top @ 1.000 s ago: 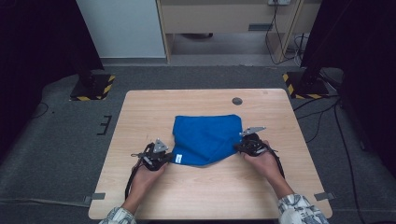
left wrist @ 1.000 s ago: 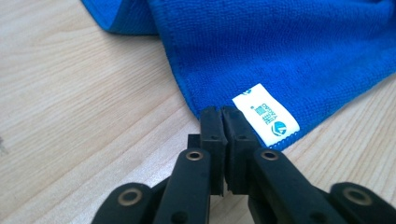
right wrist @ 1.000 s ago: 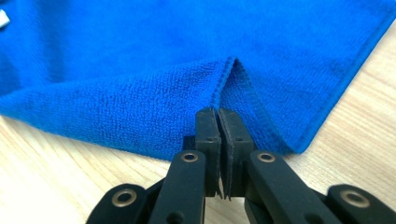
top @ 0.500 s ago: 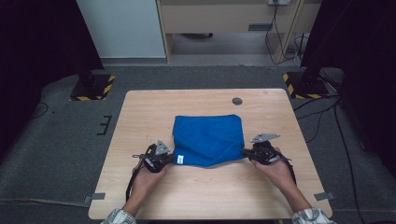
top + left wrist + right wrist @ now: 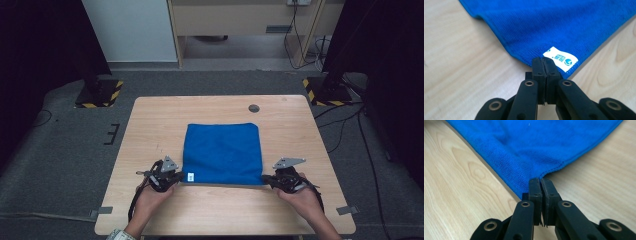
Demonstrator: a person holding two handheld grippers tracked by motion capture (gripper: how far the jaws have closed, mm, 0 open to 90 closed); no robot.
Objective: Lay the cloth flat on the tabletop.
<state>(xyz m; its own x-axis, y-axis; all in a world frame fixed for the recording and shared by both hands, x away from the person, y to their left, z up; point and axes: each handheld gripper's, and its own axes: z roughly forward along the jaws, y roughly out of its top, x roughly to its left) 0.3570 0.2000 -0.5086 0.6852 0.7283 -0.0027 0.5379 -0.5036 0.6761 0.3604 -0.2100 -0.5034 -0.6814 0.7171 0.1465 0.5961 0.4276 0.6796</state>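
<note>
A blue cloth (image 5: 222, 152) lies spread flat on the wooden table (image 5: 150, 125), its near edge pulled straight between my two grippers. My left gripper (image 5: 176, 176) is shut on the cloth's near left corner (image 5: 554, 67), right beside a small white label (image 5: 560, 59). At the near right corner (image 5: 534, 173) my right gripper (image 5: 267, 181) is shut on the cloth (image 5: 536, 142). Both pairs of jaws are pressed together with the fabric pinched at their tips.
A small dark round disc (image 5: 254, 108) sits in the table top behind the cloth. Bare wood surrounds the cloth on all sides. Black stands with yellow-striped bases (image 5: 100, 95) flank the table on the grey floor, and cables trail at the right.
My right gripper has moved right and toward me with its corner, so the bunched cloth is now stretched into a flat square. The left gripper has shifted only slightly.
</note>
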